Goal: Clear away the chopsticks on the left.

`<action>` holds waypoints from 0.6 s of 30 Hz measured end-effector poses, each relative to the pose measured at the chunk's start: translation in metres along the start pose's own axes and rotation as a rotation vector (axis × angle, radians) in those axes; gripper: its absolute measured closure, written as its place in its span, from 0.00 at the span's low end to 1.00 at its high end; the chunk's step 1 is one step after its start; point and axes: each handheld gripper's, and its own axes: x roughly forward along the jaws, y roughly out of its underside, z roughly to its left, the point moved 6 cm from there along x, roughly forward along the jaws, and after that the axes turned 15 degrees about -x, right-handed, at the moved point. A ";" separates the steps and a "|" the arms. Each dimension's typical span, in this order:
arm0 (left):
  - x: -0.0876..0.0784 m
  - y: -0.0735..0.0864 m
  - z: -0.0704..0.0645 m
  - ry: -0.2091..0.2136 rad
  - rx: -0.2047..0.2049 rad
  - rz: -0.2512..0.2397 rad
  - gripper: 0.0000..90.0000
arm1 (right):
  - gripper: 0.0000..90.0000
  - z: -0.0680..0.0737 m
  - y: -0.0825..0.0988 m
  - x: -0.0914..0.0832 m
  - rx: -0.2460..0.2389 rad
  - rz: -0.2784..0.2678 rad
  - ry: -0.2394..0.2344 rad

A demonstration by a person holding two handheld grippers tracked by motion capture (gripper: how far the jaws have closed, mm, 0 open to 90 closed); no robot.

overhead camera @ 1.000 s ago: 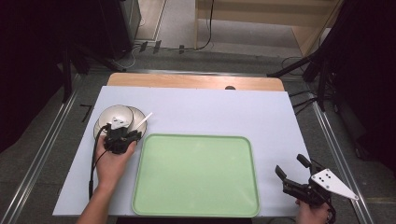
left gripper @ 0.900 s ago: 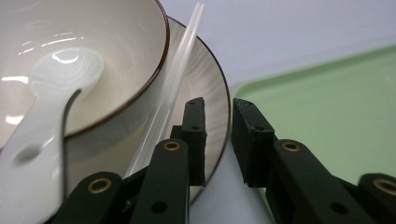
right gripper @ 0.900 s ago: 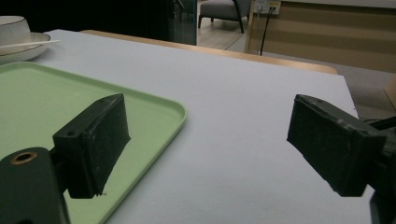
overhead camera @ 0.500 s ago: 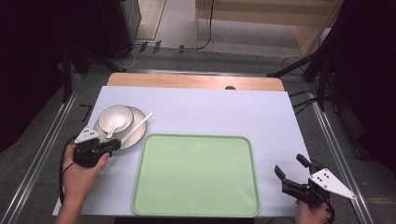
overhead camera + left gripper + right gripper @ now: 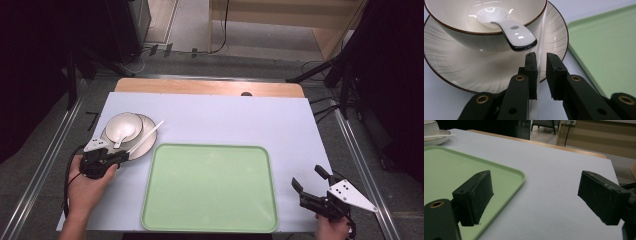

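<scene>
A white chopstick [image 5: 541,45], propped on the plate [image 5: 456,72] beside the bowl [image 5: 474,37], is straddled by the left gripper [image 5: 541,75], narrowly parted, not clamped. If closed off-centre, it could slip or jolt the spoon [image 5: 509,30]. The right gripper [image 5: 534,200] is held wide, empty.

The person's left hand [image 5: 87,187] comes in from about seven o'clock, holding the black two-jaw left gripper [image 5: 541,72] with its jaws pointing toward two o'clock, a narrow gap between them. At five o'clock, the black right gripper [image 5: 312,187] points toward ten o'clock, jaws spread wide.
</scene>
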 end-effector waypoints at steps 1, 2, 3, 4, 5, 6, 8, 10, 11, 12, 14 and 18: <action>0.001 0.000 0.000 0.000 0.001 0.002 0.88 | 0.15 0.000 0.000 0.000 0.000 0.001 -0.001; 0.003 0.001 0.000 -0.003 0.002 0.006 0.88 | 0.15 0.000 0.000 0.000 -0.001 0.001 -0.001; 0.004 0.001 -0.001 -0.004 -0.001 0.009 0.88 | 0.15 0.000 0.000 0.000 -0.001 0.000 -0.002; 0.005 0.002 -0.001 -0.005 0.001 0.012 0.88 | 0.15 0.000 0.000 0.000 -0.001 -0.001 -0.001; 0.009 0.002 -0.001 -0.004 -0.001 0.015 0.88 | 0.15 0.000 0.000 0.000 -0.001 -0.002 -0.001; 0.009 0.002 -0.001 -0.004 -0.001 0.015 0.88 | 0.15 0.000 0.000 0.000 -0.001 -0.002 -0.001; 0.012 0.001 -0.002 -0.001 -0.008 0.014 0.88 | 0.15 0.000 0.000 0.000 -0.001 -0.002 -0.002; 0.014 0.001 -0.003 -0.003 -0.008 0.013 0.89 | 0.15 0.000 0.000 0.000 0.000 0.000 -0.004; 0.015 0.001 -0.003 -0.003 -0.011 0.011 0.89 | 0.15 0.000 0.000 0.000 -0.003 0.001 -0.004; 0.015 0.001 -0.003 -0.001 -0.013 0.010 0.89 | 0.15 0.001 0.000 0.001 -0.003 0.000 -0.005; 0.016 0.001 -0.003 0.004 -0.015 0.009 0.89 | 0.15 0.001 0.000 0.001 -0.004 0.000 -0.004; 0.019 0.001 -0.004 -0.011 0.018 0.001 0.89 | 0.15 0.002 0.000 0.002 -0.004 0.003 -0.009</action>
